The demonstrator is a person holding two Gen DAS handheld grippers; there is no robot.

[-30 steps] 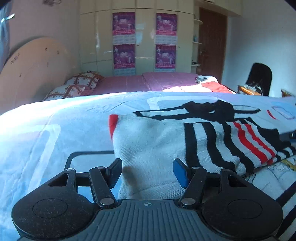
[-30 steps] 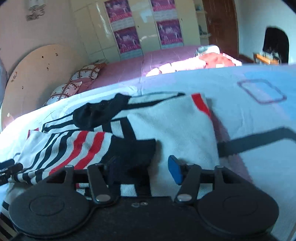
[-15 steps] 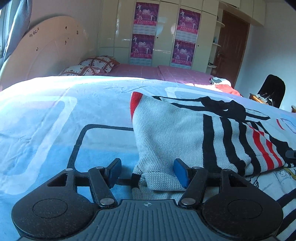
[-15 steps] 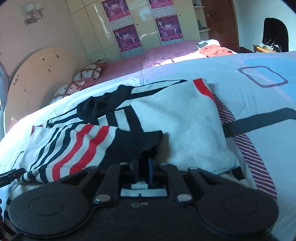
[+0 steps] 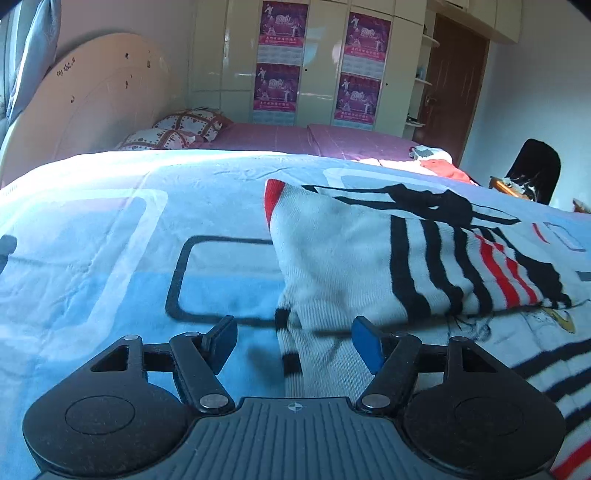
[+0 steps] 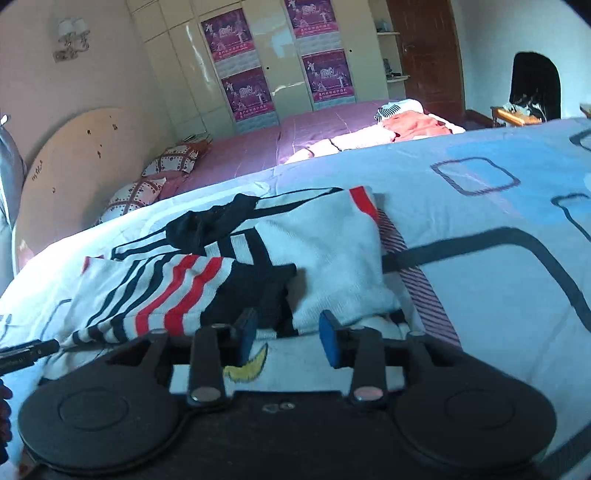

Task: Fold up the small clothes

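Left gripper [image 5: 293,345] hovers low over the bedspread [image 5: 110,258], jaws spread wide, gripping nothing; a ribbed cuff of the striped sweater [image 5: 332,258] lies between the blue pads, and whether either pad touches it is hard to say. Right gripper [image 6: 288,338] has its jaws parted about halfway, empty too, poised at the near edge of the same sweater [image 6: 332,254], above a white cloth with a yellow print [image 6: 251,363].

Counting up: one knitted sweater, white with black and red stripes, folded over itself in the middle of the near bed; one black garment [image 6: 207,225] bunched at its far side; two patterned pillows [image 6: 159,173] on the pink bed behind; four purple posters [image 6: 229,33] on the wardrobe doors.

Down at the left edge of the right view, a dark tool tip [image 6: 29,352] pokes in, cut off. That white printed cloth is mostly hidden by both grippers, so its shape stays unclear.
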